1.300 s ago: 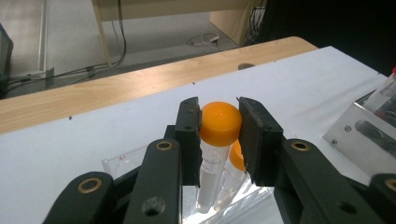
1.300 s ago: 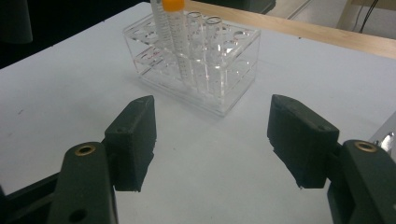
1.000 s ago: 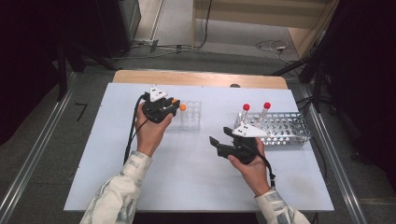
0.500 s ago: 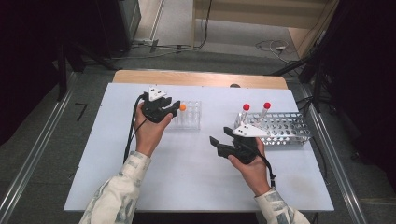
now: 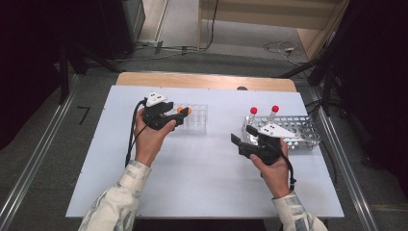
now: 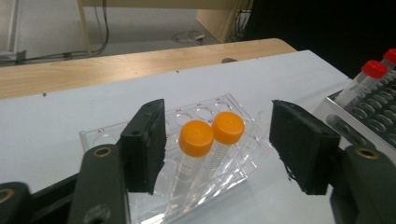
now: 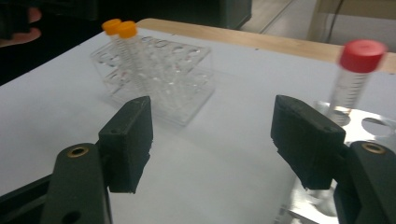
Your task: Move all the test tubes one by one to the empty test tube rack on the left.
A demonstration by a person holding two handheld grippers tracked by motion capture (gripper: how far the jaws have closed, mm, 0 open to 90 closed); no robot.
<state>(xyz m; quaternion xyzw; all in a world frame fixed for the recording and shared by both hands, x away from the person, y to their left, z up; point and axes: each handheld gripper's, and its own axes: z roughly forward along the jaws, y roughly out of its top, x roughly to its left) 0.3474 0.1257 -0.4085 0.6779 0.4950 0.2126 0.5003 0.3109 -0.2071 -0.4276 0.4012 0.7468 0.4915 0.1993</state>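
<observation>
Left jaws: spread wide, pinching nothing. They have just been opening. Two tubes with orange caps stand in the gap, but the pads do not touch them.
Right jaws: spread wide too, and just opened a bit more. Only bare table is between them.
Left gripper (image 5: 177, 119): a hand holds it over the left half of the table, toward the far edge. It points at the clear rack.
Right gripper (image 5: 242, 137): a hand holds it over the right half of the table, just beside the near left corner of the metal rack.
Nearer orange tube (image 6: 195, 140): it stands in the clear rack, a bit tilted, cap up.
Other orange tube (image 6: 228, 128): it stands right next to the first one. Their caps touch.
Clear rack (image 5: 198, 118): it sits on the table left of the middle, closer to the far edge than the near edge. Most of its holes have no tube.
Metal rack (image 5: 300, 131): it sits near the right edge of the table, well apart from the clear rack.
Red tubes (image 5: 253, 115): two of them stand in the metal rack, at its left end, caps up.
Table (image 5: 211, 183): white, with a wooden strip along the far edge.
</observation>
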